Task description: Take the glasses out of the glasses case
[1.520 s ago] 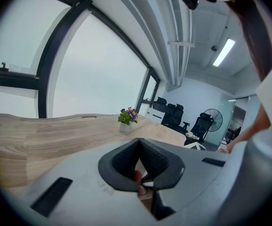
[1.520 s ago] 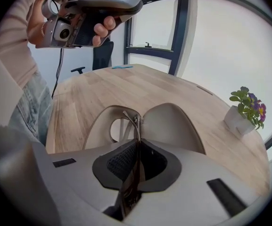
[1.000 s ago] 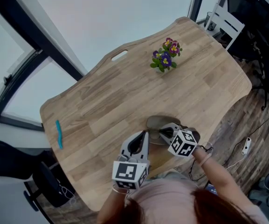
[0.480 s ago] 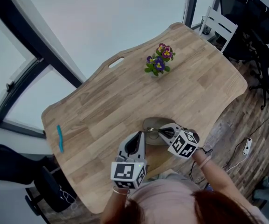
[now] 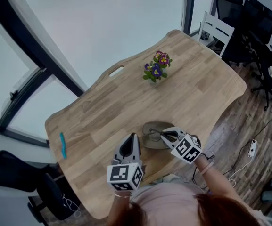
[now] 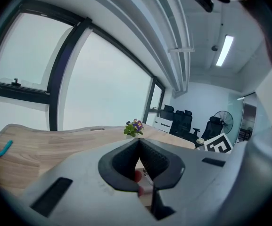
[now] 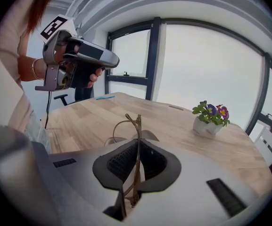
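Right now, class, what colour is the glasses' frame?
The glasses are gold-toned, clearest in the right gripper view.

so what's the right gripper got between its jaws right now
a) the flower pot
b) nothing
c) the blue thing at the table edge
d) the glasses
d: in the right gripper view, the right gripper has its jaws closed on the thin metal frame of the glasses, which stick up past the jaw tips.
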{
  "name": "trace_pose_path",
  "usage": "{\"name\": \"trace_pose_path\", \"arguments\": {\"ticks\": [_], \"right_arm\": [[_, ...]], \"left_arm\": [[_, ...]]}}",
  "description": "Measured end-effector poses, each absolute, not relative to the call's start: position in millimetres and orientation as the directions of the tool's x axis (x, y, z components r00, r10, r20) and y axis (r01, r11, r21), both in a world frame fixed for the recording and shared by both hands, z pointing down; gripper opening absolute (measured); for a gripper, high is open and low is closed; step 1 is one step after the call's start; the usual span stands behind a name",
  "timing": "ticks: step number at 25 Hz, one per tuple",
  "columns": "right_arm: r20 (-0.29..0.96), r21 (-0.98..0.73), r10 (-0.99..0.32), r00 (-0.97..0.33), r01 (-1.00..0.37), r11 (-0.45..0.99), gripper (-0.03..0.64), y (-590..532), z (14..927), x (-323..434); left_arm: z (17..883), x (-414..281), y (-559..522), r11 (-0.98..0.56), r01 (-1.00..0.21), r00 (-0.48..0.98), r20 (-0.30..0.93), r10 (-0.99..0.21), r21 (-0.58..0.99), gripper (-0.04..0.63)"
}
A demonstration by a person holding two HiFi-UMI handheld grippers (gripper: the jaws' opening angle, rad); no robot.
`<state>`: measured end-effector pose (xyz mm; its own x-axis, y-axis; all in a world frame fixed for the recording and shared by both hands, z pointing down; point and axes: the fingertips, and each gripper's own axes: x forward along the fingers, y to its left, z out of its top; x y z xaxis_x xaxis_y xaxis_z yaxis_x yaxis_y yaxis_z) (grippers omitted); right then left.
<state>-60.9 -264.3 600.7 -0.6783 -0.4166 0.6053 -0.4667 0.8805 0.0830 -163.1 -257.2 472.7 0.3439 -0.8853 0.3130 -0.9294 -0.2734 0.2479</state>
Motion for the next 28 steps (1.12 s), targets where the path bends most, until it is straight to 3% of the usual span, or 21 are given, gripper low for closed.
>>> {"name": "trace_pose_path", "arguments": {"ticks": [28], "right_arm": [[0.336,-0.026,-0.660,-0.672,-0.707,0.707,0.012,-260,503,-14]], "left_arm": [[438,-140,-235,-0.313,-0.930,0.357,0.267,-0.895,0.192,0.000]]}}
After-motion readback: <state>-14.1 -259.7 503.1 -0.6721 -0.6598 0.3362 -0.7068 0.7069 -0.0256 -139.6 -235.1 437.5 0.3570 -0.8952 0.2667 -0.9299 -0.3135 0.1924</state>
